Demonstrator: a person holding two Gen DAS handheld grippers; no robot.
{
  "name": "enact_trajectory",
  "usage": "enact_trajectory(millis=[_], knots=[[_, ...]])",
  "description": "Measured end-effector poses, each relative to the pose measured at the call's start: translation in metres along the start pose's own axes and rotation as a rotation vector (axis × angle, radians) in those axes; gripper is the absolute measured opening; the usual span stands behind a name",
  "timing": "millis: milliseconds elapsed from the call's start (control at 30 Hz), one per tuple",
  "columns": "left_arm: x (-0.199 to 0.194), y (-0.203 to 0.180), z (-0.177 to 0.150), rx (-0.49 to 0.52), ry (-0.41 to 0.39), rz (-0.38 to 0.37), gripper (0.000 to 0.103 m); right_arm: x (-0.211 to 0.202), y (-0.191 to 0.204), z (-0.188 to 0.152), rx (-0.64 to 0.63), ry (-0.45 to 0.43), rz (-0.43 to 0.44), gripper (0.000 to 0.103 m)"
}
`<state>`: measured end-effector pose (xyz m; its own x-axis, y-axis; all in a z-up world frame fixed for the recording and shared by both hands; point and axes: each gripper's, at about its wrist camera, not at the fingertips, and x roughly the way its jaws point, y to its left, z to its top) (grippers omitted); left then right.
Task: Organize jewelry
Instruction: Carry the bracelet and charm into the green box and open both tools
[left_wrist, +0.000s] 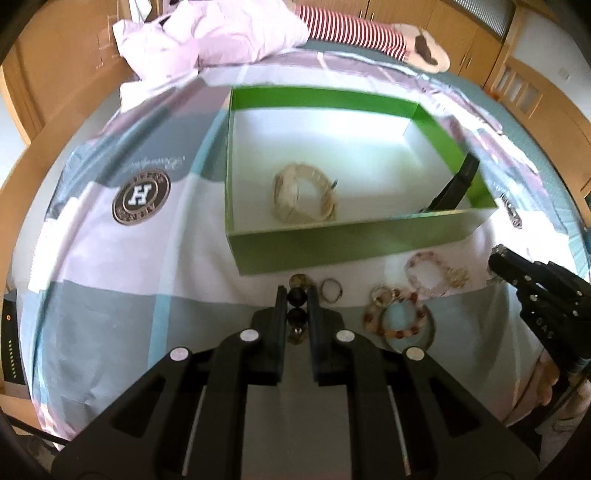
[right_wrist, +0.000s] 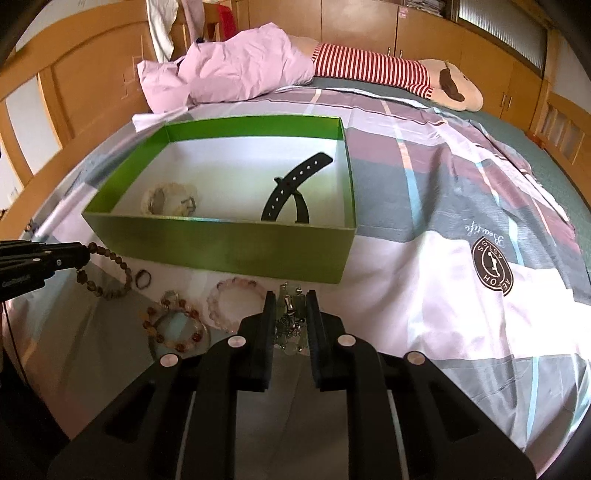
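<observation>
In the left wrist view the left tool (left_wrist: 297, 295) clenches a dark bead bracelet (left_wrist: 297, 309) just short of the green box (left_wrist: 332, 242), while in the right wrist view the right tool (right_wrist: 291, 301) clenches a silvery chain piece (right_wrist: 290, 317), likewise just before the box's near wall.

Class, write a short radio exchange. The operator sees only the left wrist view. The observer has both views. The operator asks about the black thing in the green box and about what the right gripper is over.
Operator: The box wall hides most of that black thing. What is it?
Observer: A black strap with a row of holes, lying curved on the floor of the green box, in its right half.
Operator: What is between the right gripper's fingers?
Observer: The right gripper straddles a silvery chain piece lying on the bedspread. I cannot tell whether it grips it.
</observation>
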<state>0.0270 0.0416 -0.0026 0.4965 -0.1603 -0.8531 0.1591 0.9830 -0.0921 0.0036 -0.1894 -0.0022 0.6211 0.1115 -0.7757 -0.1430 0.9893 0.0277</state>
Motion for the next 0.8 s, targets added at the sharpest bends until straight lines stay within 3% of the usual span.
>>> enact_trajectory(millis=[133, 267, 400, 600, 633, 700, 800], knots=[[-0.031, -0.009, 0.019, 0.012, -0.080, -0.027, 0.011, -0.017, 0.003, 0.017, 0.008, -0.046, 0.025, 0.016], [-0.042, -0.010, 0.062, 0.029, -0.129, -0.016, 0.011, -0.023, 0.003, 0.052, 0.007, -0.081, 0.068, 0.016], [-0.017, -0.003, 0.090, 0.006, -0.116, -0.015, 0.011, -0.009, 0.007, 0.080, -0.014, -0.099, 0.086, 0.016], [0.022, 0.008, 0.094, 0.003, -0.068, 0.028, 0.011, 0.041, 0.012, 0.092, 0.051, 0.000, 0.229, 0.017], [0.028, 0.009, 0.093, 0.002, -0.052, 0.028, 0.011, 0.046, 0.014, 0.092, 0.047, 0.016, 0.244, 0.019], [0.034, 0.012, 0.091, -0.016, -0.041, 0.021, 0.012, 0.051, 0.014, 0.090, 0.071, 0.029, 0.249, 0.044], [0.031, 0.015, 0.087, -0.042, -0.043, 0.005, 0.027, 0.033, 0.002, 0.090, 0.116, -0.013, 0.267, 0.050]])
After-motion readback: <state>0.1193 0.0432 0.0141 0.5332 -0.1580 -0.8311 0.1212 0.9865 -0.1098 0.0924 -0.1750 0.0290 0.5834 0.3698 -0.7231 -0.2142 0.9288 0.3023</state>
